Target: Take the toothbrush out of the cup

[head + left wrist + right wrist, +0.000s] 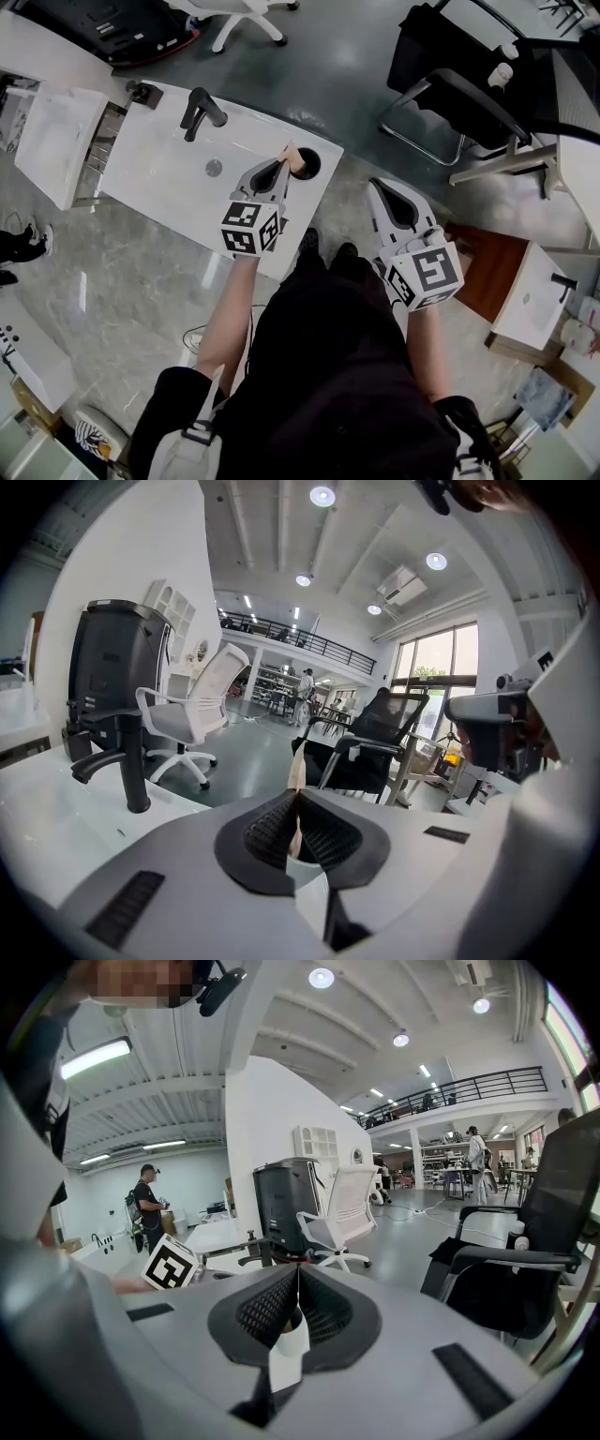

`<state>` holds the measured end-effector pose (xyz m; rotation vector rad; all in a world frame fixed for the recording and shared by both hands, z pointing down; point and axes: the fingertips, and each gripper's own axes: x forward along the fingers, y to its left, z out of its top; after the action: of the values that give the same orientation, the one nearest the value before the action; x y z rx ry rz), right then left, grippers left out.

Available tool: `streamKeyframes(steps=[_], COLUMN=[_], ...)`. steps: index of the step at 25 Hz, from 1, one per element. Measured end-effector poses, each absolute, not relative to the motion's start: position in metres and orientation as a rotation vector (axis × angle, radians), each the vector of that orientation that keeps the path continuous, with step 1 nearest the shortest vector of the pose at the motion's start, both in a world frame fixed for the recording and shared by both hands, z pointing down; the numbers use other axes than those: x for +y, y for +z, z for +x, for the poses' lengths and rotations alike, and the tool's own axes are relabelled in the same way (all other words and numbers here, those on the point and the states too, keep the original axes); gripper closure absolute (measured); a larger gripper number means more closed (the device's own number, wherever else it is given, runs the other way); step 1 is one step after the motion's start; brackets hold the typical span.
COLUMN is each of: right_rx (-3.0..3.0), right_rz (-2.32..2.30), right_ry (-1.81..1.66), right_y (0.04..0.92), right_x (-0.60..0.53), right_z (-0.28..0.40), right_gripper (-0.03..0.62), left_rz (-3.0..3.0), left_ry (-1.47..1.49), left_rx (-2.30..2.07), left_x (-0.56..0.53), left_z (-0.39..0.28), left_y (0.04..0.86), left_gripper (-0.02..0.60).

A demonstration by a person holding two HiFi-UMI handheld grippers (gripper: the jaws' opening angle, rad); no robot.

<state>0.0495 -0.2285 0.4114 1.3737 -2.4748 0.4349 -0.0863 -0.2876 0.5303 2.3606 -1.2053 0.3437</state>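
Note:
A dark round cup (308, 163) stands at the near right corner of the white washbasin counter (159, 169). My left gripper (281, 165) is shut on a thin beige toothbrush (292, 156), right at the cup's left rim. Whether the brush's lower end is inside the cup is hidden. In the left gripper view the beige handle (296, 776) sticks up from between the closed jaws of the left gripper (296, 804). My right gripper (379, 184) hangs over the floor to the right of the counter, shut and empty. In its own view the right gripper (294, 1281) holds nothing.
A black faucet (200, 111) and a drain (214, 168) sit in the basin left of the cup. A black office chair (464, 89) stands behind on the right, with a wooden stand (497, 267) further right. A person (147, 1206) stands far off.

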Motion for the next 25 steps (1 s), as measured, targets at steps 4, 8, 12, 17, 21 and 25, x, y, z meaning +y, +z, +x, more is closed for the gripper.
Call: streamKeyframes(steps=[4,8,12,17,21,25], right_rx=[-2.478,-2.475,-2.468,-2.482,-2.539,-2.565], right_rz=[1.379,1.394,1.395,1.4,1.415,1.404], right_ry=[0.424,0.41,0.388,0.371,0.347,0.337], right_y=[0.408,0.405,0.402,0.399,0.39,0.387], right_x=[-0.227,-0.227,-0.226,-0.226,-0.228,-0.231], right_z=[0.049,0.05,0.052,0.052,0.05,0.047], right_gripper=[0.563,0.563,0.563,0.563,0.563,0.563], left_rz=[2.373,2.391,2.412,2.449,2.484,2.517], left_ry=[0.32,0.297,0.267,0.217,0.17,0.127], left_rx=[-1.202,-1.196,-1.19,-1.188,-1.193,-1.214], left_x=[-0.288,-0.289,-0.288,-0.286,-0.284,-0.284], left_z=[-0.086,-0.085,-0.084,-0.082,-0.083,-0.085], left_y=[0.523,0.514,0.499,0.476,0.453,0.432], left_gripper=[0.56,0.562,0.563,0.563,0.563,0.563])
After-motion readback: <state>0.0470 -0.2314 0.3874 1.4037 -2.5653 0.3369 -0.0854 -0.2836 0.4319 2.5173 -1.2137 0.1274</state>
